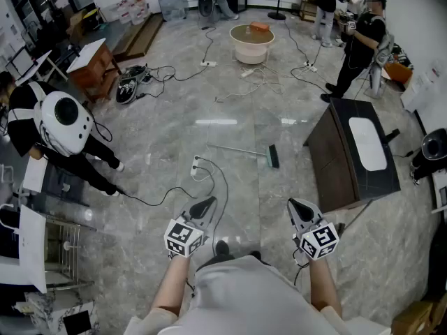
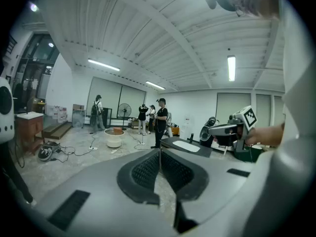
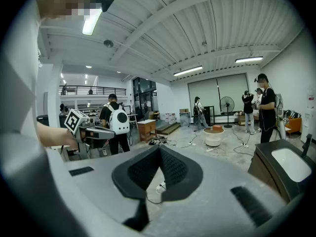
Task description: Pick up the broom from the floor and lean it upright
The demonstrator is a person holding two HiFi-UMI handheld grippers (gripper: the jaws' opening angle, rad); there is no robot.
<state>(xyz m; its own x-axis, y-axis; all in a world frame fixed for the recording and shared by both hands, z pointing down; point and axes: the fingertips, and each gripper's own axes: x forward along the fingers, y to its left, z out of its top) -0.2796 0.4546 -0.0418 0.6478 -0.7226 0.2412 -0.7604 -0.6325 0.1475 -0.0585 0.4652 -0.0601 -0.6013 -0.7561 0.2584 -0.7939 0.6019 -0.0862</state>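
- The broom (image 1: 241,149) lies flat on the grey marble floor (image 1: 230,103), out in its open middle and well away from every edge of the floor.
- It has a long, thin, pale handle and a short, dark green head.
- The handle runs nearly crosswise in the head view. Its free end is near a white power strip (image 1: 196,166), and its head end points toward a dark cabinet (image 1: 353,152) with a white inset on top.
- The head lies near the cabinet's left side without touching it, and nothing touches the broom.
- The person's two bare forearms reach forward from the body, side by side and apart, each with a marker cube riding behind the jaws.
- The left tool (image 1: 207,202) points forward and slightly down over the floor. In the left gripper view its jaws are pressed together, dark pads meeting at the tips, with nothing between them.
- The right tool (image 1: 297,204) is held the same way, level with the left one. In the right gripper view its jaws are also pressed together and hold nothing.
- Both tools hang well short of the broom, which lies ahead of them and between their lines of aim.
- The power strip's cable curls across the floor toward the left tool.
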